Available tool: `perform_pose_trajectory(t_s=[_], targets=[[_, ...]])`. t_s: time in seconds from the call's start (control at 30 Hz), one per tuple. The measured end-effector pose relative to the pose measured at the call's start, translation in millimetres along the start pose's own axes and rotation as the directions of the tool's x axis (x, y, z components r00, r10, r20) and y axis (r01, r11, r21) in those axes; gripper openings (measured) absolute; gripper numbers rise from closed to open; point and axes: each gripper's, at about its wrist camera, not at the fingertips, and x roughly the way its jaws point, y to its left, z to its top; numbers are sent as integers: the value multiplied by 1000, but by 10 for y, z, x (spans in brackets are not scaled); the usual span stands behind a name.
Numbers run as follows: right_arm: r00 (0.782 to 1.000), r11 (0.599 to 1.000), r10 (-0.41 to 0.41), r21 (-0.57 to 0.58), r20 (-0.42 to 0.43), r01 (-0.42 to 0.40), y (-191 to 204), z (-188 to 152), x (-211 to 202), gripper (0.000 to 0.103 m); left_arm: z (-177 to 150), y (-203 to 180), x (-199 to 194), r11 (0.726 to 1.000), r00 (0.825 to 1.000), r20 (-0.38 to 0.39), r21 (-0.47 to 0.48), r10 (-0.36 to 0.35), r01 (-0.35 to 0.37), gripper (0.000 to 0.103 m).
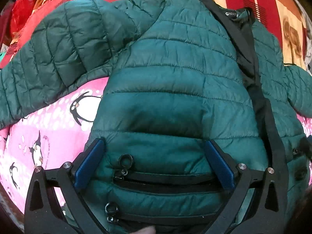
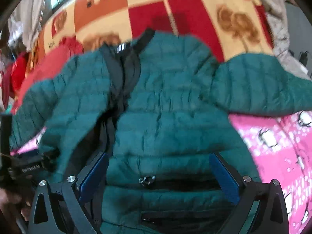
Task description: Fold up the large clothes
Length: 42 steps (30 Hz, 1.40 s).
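- A pink penguin-print sheet (image 1: 58, 120) covers the bed; a red and cream checked blanket (image 2: 175, 15) lies toward 12 o'clock.
- The green quilted jacket (image 1: 175, 74) lies spread front-up on the bed, sleeves out at 9 and 3 o'clock.
- Left gripper (image 1: 154, 163) and right gripper (image 2: 159, 177) hover at its hem, fingers apart.

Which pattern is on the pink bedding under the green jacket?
Black-and-white penguins with white dots on the pink bedding, clearest in the left wrist view.
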Motion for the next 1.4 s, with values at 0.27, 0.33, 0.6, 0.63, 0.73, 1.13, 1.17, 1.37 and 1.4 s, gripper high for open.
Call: perform_pose_trajectory(t_s=[0.27,0.33,0.6,0.63,0.73,1.13,1.17,1.37,1.4], targets=[[984,984,-149,-113,-93,138,190,-171,332,103,-142,-37,23,1000,1000,14,-1,2,-2,103],[984,980,-160,-131,-77,150,207,-210,331,103,-107,-56,32,1000,1000,14,0,5,-5,103],[972,953,-233,-205,-34,222,362,-250,255,103,-88,-41,28,1000,1000,10,1,6,-6,103],[971,953,-234,-206,-41,221,356,-245,252,103,-90,-45,28,1000,1000,9,5,9,-9,103],[973,963,-215,-186,-82,197,290,-199,274,103,-90,-69,33,1000,1000,13,11,15,-15,103],[965,996,-54,-61,258,72,157,14,-491,103,-128,-57,-56,1000,998,58,3,15,-15,103],[964,996,-44,-60,260,62,152,12,-503,103,-118,-33,-101,1000,997,78,-8,18,-17,103],[968,999,-13,-46,251,25,155,-4,-500,103,46,566,-799,985,925,363,-162,109,-53,103],[967,998,-13,-48,256,26,161,0,-509,103,70,704,-907,983,910,394,-175,127,-62,103]])
